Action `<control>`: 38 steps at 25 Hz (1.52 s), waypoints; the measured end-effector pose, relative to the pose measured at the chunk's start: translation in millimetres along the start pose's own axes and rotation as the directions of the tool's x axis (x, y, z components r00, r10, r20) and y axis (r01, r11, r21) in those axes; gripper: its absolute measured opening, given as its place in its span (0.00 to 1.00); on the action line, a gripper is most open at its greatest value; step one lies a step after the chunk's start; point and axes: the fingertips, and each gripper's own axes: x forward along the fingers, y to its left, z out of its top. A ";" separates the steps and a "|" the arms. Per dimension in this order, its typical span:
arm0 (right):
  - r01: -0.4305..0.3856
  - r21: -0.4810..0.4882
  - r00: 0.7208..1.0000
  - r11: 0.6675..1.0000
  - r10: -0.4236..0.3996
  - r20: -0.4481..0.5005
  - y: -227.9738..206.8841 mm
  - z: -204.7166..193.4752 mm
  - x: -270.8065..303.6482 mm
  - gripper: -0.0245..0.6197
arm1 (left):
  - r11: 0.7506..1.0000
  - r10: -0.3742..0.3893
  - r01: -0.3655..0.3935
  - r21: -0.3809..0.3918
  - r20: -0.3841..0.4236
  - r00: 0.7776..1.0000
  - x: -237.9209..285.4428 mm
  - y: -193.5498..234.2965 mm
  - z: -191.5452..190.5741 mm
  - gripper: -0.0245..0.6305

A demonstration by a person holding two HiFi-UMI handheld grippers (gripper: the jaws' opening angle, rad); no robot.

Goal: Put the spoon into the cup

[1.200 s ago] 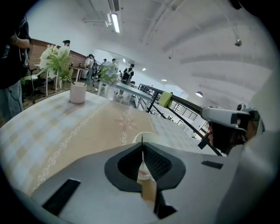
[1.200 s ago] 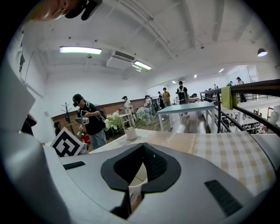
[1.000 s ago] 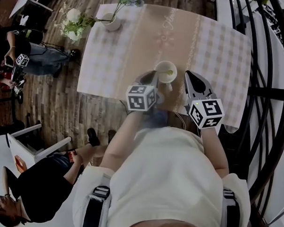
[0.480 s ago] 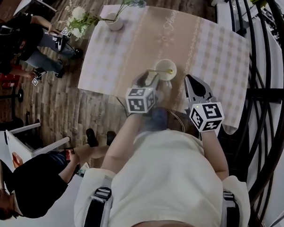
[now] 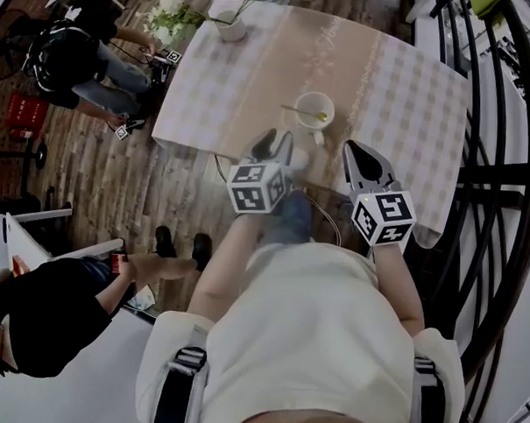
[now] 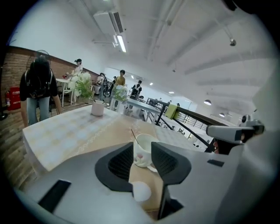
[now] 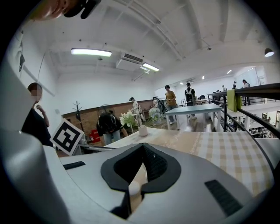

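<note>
Head view looks down past the wearer's pale top to the two marker cubes, printed with black-and-white squares only. The left gripper [image 5: 270, 145] hangs over the near table [image 5: 402, 89] edge, its jaws apart and closing with nothing between them; its own view shows the cup [image 6: 143, 151] through the gap, beyond the tips. The right gripper [image 5: 359, 158] is level with it to the right, jaw tips together and empty. Just past both, on the beige runner [image 5: 289, 67] down the checked cloth, stands the white cup [image 5: 314, 110] with the spoon [image 5: 304, 112] in it, handle leaning out over the left rim. Nothing stands between grippers and cup. Faint script on the runner is too pale to read. A vase of flowers [image 5: 231, 25] stands at the far corner. A dark railing [image 5: 490, 172] runs along the right; two people [image 5: 79, 58] are on the wooden floor at left.
</note>
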 end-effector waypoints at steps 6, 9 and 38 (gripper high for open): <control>-0.040 -0.025 0.999 0.999 0.040 0.013 22.7 -5.9 -31.2 0.04 | 0.999 0.042 -0.043 0.007 0.071 0.997 -49.5 -14.9 -4.7 0.13; -0.058 -0.039 0.998 0.998 0.059 0.026 34.9 -7.3 -48.9 0.04 | 0.998 0.064 -0.064 -0.001 0.101 0.993 -74.4 -23.5 -12.1 0.08; -0.146 -0.080 0.986 0.986 0.152 0.067 80.2 -9.6 -142.0 0.04 | 0.995 0.089 -0.097 0.034 0.182 0.979 -196.5 -109.3 -29.8 0.04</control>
